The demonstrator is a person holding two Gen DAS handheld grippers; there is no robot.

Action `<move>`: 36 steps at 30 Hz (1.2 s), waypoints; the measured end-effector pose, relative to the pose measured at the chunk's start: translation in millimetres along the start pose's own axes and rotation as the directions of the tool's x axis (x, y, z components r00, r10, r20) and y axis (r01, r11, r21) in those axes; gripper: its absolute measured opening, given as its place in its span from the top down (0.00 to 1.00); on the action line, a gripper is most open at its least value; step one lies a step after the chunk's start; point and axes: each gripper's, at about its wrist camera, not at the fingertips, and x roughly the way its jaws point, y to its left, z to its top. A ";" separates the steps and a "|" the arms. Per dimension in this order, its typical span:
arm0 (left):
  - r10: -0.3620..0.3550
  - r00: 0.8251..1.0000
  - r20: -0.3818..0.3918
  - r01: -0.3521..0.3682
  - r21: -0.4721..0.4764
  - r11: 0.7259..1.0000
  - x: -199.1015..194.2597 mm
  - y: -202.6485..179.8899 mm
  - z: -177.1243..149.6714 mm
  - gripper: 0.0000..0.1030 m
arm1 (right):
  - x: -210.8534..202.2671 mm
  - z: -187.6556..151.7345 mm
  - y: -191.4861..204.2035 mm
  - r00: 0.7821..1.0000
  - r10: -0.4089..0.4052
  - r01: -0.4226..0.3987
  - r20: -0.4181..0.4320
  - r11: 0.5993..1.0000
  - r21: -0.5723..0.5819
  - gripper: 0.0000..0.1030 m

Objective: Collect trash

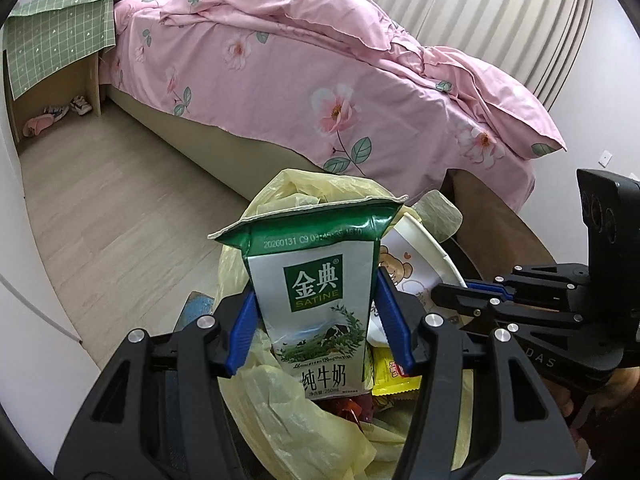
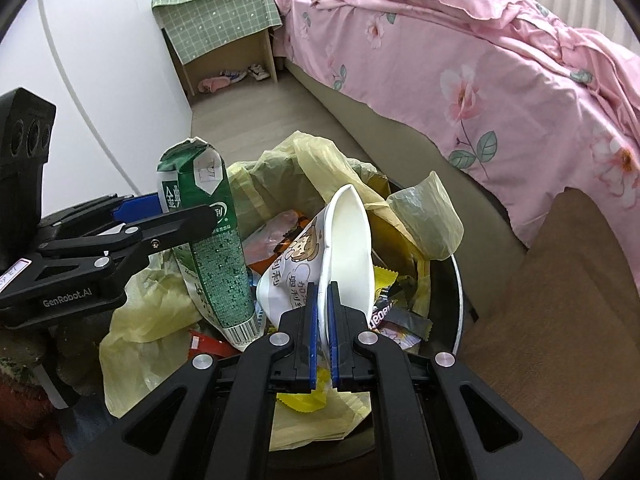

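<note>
Jaws, left gripper (image 1: pixel 316 320): we log them partly spread and pinching a green-and-white milk carton (image 1: pixel 316 300) by its two narrow sides, blue pads (image 1: pixel 242 332) flat against it. Jaws, right gripper (image 2: pixel 325 344): pressed nearly together on the thin wall of a white paper cup (image 2: pixel 348 248), one blue pad inside the rim, one outside.

Location of both items: above the open trash bin (image 2: pixel 458 288), which is lined with a yellow plastic bag (image 2: pixel 160 312) and already carries wrappers, a yellow packet (image 2: pixel 384 278) among them.

Left wrist view only: we read the carton's front face, upright, with its logo and printed date, its crimped top edge flaring wide. The cup (image 1: pixel 416 264) appears behind and to the right, showing a cartoon bear print. The right gripper (image 1: pixel 508 300) enters from the right edge.

Right wrist view only: we see the carton's (image 2: pixel 208 240) side panel and barcode, the carton tilted with its base toward the bag and its torn top uppermost. The cup's white interior faces us, mouth turned sideways. The left gripper (image 2: pixel 132 236) reaches in from the left edge. The bin's dark rim is plain here.

Surroundings, both views: bed with pink floral quilt (image 1: pixel 320 80), wooden floor (image 1: pixel 120 208), small stand under a green checked cloth (image 2: pixel 216 20), shoes (image 2: pixel 232 78) beneath it.
</note>
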 end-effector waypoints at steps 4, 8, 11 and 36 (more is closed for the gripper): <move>0.009 1.000 -0.022 -0.009 -0.016 1.000 -0.8 -1.5 3.1 0.49 | -2.9 -2.7 -6.6 0.999 0.031 -0.031 0.008 0.998 0.047 0.93; 0.003 1.000 -0.023 -0.004 -0.025 1.000 -10.5 -0.9 9.3 0.41 | -10.5 -5.2 -4.9 1.000 0.026 -0.026 0.012 0.999 0.040 0.68; 0.006 1.000 -0.003 -0.007 -0.040 0.999 -24.4 -1.2 15.4 0.28 | -27.3 -7.8 -0.8 0.998 0.041 -0.042 0.045 0.999 0.028 0.65; 0.122 0.982 0.144 -0.155 0.247 0.957 -176.4 -158.0 -93.6 0.17 | -245.2 -200.9 35.9 0.888 -0.327 0.198 0.323 0.907 0.373 0.65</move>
